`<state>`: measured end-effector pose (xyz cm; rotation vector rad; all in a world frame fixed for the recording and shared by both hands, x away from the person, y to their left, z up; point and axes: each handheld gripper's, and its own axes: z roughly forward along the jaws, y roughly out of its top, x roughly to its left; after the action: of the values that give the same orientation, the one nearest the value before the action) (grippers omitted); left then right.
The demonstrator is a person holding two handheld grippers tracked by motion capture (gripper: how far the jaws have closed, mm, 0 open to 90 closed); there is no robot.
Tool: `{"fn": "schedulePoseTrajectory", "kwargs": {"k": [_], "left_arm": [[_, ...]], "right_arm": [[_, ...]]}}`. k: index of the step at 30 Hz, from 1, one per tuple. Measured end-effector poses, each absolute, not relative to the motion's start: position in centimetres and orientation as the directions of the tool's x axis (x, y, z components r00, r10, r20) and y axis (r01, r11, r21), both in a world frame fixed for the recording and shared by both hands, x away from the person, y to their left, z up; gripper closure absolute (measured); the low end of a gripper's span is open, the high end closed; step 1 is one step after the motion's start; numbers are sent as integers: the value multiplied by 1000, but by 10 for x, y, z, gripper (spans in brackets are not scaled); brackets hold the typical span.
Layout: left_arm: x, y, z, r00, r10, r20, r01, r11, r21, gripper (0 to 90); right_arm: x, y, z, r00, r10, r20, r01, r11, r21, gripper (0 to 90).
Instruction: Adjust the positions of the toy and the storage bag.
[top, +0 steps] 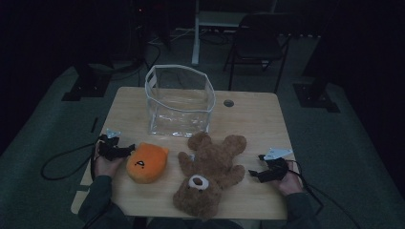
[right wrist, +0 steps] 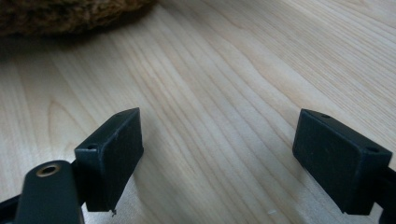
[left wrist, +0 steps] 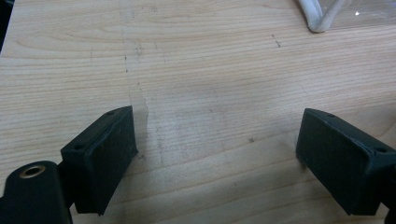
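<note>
A dim lab or studio: one small wooden table (top: 258,119) stands at the frame's centre on grey carpet (top: 43,143), with dark stand bases (top: 317,93) at either side and a folding chair (top: 260,40) at upper right.

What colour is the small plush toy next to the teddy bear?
Orange, with a dark mark on its face; the orange plush toy shows best in the high view.

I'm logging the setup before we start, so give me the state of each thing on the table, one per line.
Clear bag: upright, top open, looks empty.
Brown teddy bear: lying flat, ungripped.
Orange plush: resting on table, ungripped.
Left hand-held gripper: open, holding nothing.
Right hand-held gripper: open, holding nothing.
</note>
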<state>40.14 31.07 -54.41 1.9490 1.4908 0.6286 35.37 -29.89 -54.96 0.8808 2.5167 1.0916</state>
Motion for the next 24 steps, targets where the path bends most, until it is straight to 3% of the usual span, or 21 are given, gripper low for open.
{"fn": "schedulePoseTrajectory", "kwargs": {"k": [15, 17, 18, 24], "left_arm": [[400, 312, -543, 250, 968, 11, 683, -185, 707, 149], [399, 312, -542, 251, 968, 17, 682, -189, 707, 161], [399, 311, -542, 253, 967, 19, 676, -190, 712, 225], [394, 311, -535, 249, 968, 22, 642, -182, 744, 231]], "right_arm": [[353, -299, -550, -763, 647, 4, 443, 518, 732, 172], [353, -299, -550, -762, 647, 5, 443, 517, 732, 172], [353, -299, -550, -763, 647, 4, 443, 518, 732, 172], [353, -300, -550, -760, 650, 4, 445, 516, 732, 172]]}}
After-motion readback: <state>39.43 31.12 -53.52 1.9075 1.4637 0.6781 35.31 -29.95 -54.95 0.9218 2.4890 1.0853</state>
